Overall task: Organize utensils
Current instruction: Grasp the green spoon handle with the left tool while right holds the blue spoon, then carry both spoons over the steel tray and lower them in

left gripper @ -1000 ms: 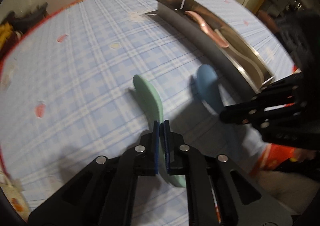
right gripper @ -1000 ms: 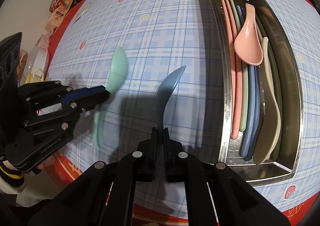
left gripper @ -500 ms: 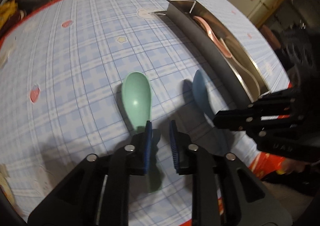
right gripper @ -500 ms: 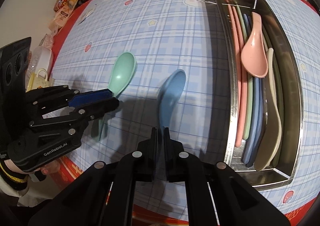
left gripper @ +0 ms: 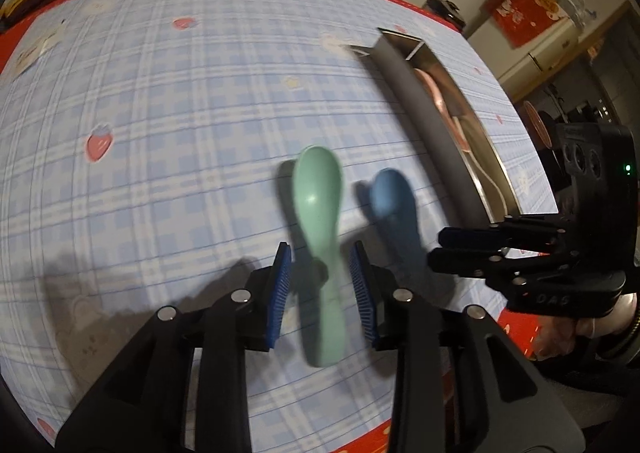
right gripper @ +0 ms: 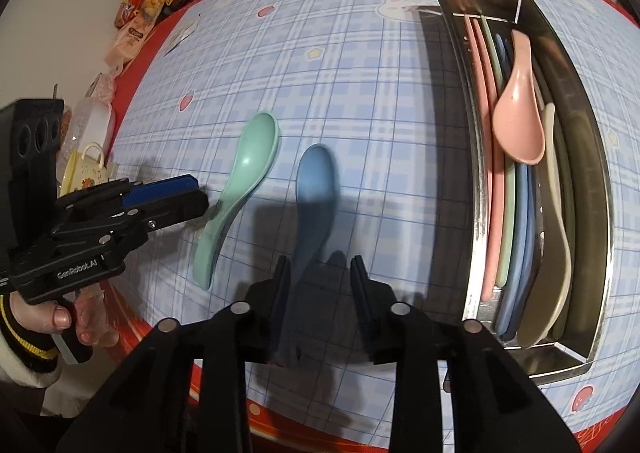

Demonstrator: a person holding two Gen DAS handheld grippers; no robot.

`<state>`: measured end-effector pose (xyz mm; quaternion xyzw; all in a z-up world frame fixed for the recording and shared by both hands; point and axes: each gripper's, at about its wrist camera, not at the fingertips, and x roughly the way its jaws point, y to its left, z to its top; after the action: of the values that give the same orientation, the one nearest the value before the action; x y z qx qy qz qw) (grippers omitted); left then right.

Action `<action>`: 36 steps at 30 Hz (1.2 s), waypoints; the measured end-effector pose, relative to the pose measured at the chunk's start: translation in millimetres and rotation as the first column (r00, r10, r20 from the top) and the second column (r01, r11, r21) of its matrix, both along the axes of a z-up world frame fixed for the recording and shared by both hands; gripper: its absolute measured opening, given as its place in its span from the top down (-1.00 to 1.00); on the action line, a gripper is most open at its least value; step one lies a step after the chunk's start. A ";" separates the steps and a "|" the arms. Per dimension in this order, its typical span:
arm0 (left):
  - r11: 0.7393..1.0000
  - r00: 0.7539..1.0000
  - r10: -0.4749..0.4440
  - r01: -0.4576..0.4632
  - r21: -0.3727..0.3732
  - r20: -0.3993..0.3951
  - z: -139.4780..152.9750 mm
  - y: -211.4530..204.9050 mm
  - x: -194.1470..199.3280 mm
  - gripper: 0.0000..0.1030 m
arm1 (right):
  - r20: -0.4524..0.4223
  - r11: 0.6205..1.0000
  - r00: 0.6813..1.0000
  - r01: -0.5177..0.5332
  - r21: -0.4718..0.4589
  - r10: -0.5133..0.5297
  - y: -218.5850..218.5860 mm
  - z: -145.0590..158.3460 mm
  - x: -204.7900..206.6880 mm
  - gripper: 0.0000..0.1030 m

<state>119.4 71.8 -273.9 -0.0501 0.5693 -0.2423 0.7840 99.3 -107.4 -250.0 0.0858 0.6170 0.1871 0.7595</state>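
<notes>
A blue-checked table (right gripper: 360, 101) carries a green spoon (right gripper: 244, 177), blue spoon (right gripper: 314, 193) and steel tray (right gripper: 596, 181).

Two spoons lie side by side on the desk (right gripper: 360, 93), bowls pointing away from the near edge: one spoon (right gripper: 236, 189) on the left, the other spoon (right gripper: 314, 197) just to its right, apart from it. The left gripper (left gripper: 322, 257) straddles the first one's handle and the right gripper (right gripper: 318, 265) straddles the second's. Farther right stands a tray (right gripper: 476, 213), lengthwise front to back, with more utensils (right gripper: 516, 113) lying along it inside.
</notes>
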 end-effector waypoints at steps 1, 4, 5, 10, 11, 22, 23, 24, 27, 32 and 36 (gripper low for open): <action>1.000 1.000 0.005 -0.005 -0.004 -0.008 -1.9 3.6 -0.7 0.36 | -0.010 1.000 1.000 -0.005 0.003 0.005 1.3 -2.4 -0.2 0.40; 1.000 1.000 0.009 -0.010 -0.018 -0.029 -7.9 8.6 -3.7 0.37 | -0.025 1.000 0.999 -0.021 0.006 0.021 5.3 -6.9 -0.7 0.40; 1.000 0.999 0.011 -0.012 -0.023 -0.036 -10.1 9.5 -3.5 0.37 | -0.034 1.000 0.999 -0.022 0.008 0.022 6.1 -9.7 -0.3 0.43; 0.995 0.995 0.030 -0.038 -0.091 -0.091 -19.6 14.2 -5.5 0.43 | -0.065 0.999 0.998 -0.013 0.039 0.015 6.8 -17.2 0.5 0.65; 0.995 0.995 0.031 -0.040 -0.093 -0.097 -21.0 14.8 -6.7 0.44 | -0.066 0.999 0.998 -0.014 0.041 0.017 6.8 -16.8 0.2 0.68; 0.994 0.993 0.006 -0.019 -0.105 -0.119 -28.8 1.2 -5.5 0.45 | -0.066 0.998 0.997 -0.025 0.052 0.028 9.3 -18.4 -0.1 0.72; 0.995 0.993 0.005 -0.017 -0.100 -0.117 -28.4 -0.8 -5.3 0.47 | -0.067 0.998 0.997 -0.023 0.054 0.027 9.2 -18.5 -0.1 0.72; 0.995 0.993 0.006 -0.017 -0.098 -0.118 -28.2 -1.7 -4.7 0.47 | -0.068 0.998 0.997 -0.022 0.056 0.026 9.3 -18.6 -0.3 0.72; 0.995 0.992 -0.003 -0.009 -0.097 -0.127 -28.9 -3.0 -3.6 0.49 | -0.068 0.998 0.997 -0.022 0.058 0.026 9.4 -18.7 -0.3 0.72; 0.996 0.991 -0.011 -0.001 -0.091 -0.134 -32.5 -5.1 -4.4 0.66 | -0.071 0.998 0.997 -0.018 0.064 0.023 7.2 -19.6 0.2 0.72; 0.996 0.992 -0.002 -0.010 -0.091 -0.122 -32.5 -5.0 -6.7 0.67 | -0.076 0.997 0.997 -0.016 0.070 0.021 5.0 -20.3 0.9 0.71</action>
<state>112.7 66.9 -306.5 -0.1018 0.6046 -0.2631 0.7449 100.1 -102.4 -270.2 0.1137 0.6394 0.2121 0.7302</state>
